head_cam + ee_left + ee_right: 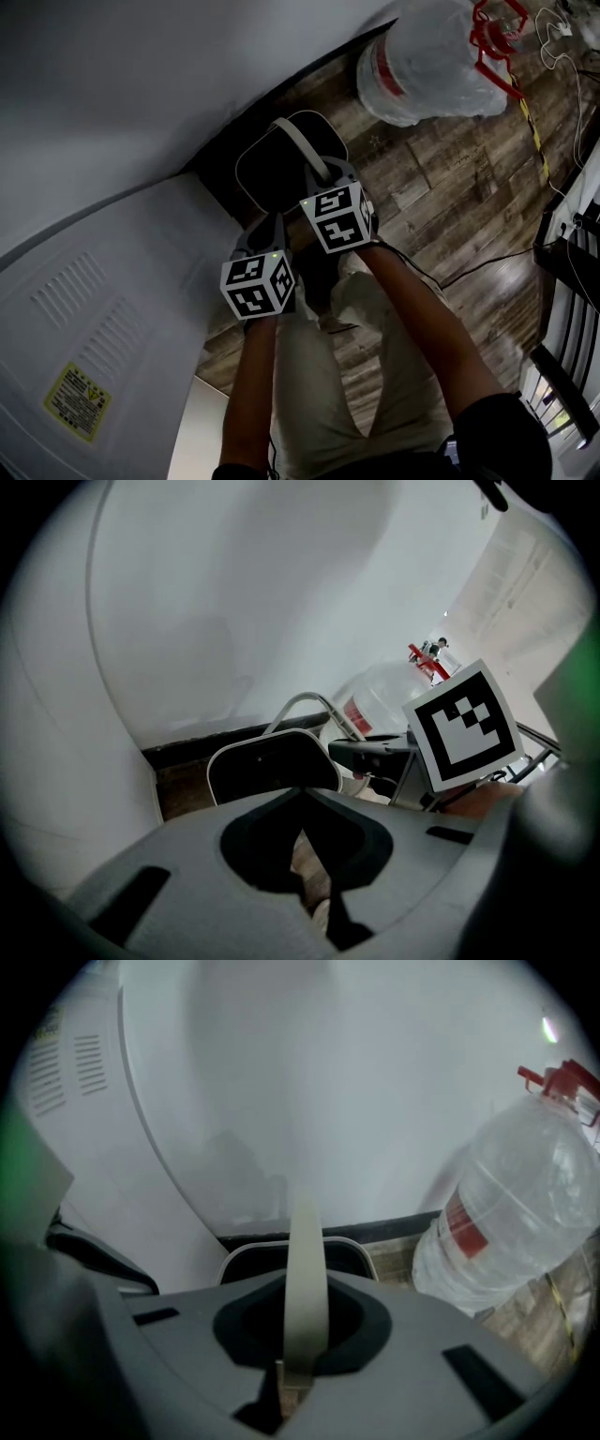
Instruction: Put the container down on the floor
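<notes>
The container is a dark bin with a white rim and a pale strap handle. It sits low by the skirting, between the white appliance and the water bottle. Whether it touches the floor I cannot tell. My right gripper is shut on the handle, which runs straight up between its jaws above the bin's rim. My left gripper is beside it, just short of the bin. Its jaws look shut with nothing in them.
A big clear water bottle with a red cap stands on the wood floor right of the bin. A white appliance fills the left. Cables and a dark rack lie to the right.
</notes>
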The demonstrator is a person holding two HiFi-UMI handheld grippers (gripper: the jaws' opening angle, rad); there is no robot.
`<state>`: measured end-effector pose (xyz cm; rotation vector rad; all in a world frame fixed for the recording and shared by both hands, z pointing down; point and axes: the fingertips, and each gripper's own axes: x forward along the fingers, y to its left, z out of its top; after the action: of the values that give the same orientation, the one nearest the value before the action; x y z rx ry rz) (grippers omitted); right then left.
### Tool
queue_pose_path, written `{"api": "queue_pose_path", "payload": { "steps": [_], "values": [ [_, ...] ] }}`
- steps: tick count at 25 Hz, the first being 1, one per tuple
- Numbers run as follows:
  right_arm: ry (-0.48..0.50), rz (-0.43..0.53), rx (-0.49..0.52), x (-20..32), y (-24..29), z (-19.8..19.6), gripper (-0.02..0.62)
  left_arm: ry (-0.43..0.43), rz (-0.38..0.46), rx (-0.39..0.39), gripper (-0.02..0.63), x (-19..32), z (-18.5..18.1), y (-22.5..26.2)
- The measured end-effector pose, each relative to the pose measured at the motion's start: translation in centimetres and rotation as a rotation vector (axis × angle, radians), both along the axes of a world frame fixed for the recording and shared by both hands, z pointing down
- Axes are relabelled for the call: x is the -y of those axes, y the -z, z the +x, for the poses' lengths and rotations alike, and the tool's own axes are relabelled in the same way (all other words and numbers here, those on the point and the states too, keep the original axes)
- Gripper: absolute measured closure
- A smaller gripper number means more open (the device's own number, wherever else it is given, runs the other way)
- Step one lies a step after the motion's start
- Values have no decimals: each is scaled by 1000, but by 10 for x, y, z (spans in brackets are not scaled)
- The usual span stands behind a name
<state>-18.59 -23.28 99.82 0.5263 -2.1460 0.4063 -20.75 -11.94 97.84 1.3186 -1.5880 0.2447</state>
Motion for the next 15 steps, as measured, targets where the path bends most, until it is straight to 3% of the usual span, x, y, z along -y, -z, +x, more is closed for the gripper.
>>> {"api": "queue_pose_path", "payload": {
  "steps": [15],
  "values": [
    [-81, 26, -17, 38, -20, 37, 563, -108, -4, -22, 589, 26, 29, -19]
  ]
}}
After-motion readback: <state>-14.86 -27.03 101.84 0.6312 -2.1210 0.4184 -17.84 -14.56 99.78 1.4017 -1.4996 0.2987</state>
